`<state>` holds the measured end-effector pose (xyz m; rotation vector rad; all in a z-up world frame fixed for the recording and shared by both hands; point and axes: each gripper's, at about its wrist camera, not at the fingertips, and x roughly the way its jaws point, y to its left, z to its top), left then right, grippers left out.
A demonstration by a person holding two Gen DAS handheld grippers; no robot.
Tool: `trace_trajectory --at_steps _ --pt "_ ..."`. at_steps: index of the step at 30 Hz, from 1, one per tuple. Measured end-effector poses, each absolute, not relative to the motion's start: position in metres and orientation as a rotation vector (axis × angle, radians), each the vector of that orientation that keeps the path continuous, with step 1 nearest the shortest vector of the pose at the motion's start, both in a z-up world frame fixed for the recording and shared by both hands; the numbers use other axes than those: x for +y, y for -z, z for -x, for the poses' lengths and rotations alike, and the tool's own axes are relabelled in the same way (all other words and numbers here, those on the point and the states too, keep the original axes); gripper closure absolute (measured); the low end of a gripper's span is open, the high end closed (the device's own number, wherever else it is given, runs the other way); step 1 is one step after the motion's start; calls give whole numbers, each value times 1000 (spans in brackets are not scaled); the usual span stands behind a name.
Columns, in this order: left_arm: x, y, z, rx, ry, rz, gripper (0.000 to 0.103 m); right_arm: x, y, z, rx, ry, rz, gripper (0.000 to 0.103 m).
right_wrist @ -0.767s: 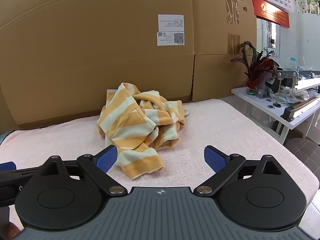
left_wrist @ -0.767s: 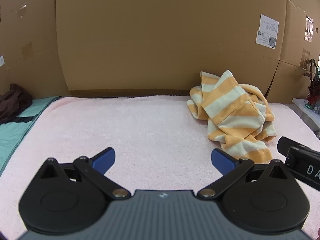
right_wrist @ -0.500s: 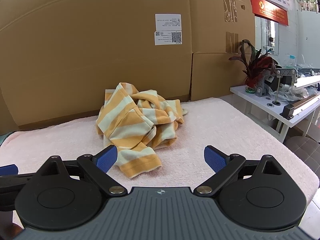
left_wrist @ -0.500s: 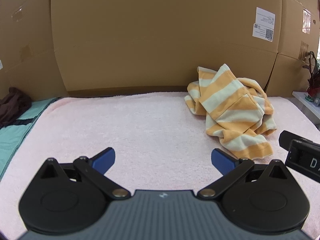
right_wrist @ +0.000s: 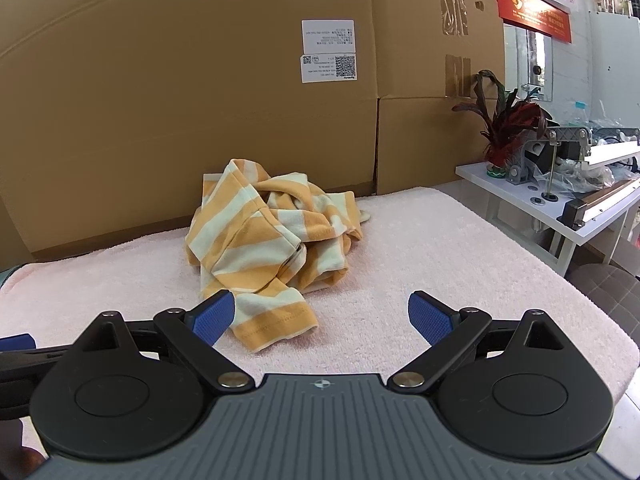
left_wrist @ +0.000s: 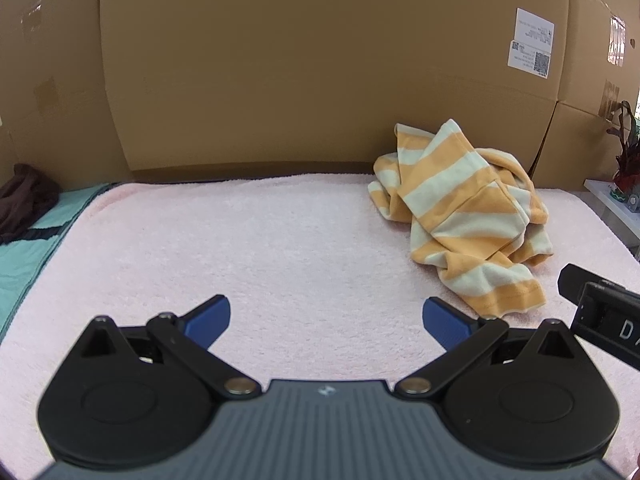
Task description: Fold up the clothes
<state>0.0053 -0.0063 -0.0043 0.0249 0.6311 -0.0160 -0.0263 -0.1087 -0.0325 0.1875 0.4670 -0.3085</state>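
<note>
A crumpled garment with orange and cream stripes lies in a heap on the pink towel, close to the cardboard wall at the back right. My left gripper stands open above bare towel, to the left of and nearer than the garment, with nothing between its blue pads. My right gripper is open too; the garment lies just beyond it, and its hem reaches down beside the left blue pad. The black body of the right gripper shows at the right edge of the left wrist view.
Tall cardboard boxes wall off the back of the towel. A teal cloth with a dark brown garment lies to the left. A white side table with a red-leaved plant and tools stands to the right.
Both views have shifted slightly: the striped garment sits a little higher and further left in the left wrist view, and lower in the right wrist view. Both grippers have stayed open.
</note>
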Motion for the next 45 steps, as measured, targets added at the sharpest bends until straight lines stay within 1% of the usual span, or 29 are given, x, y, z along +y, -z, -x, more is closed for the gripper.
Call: trace_trajectory --at_steps 45 --pt "-10 10 -6 635 20 -63 1 -106 37 27 479 299 -186 7"
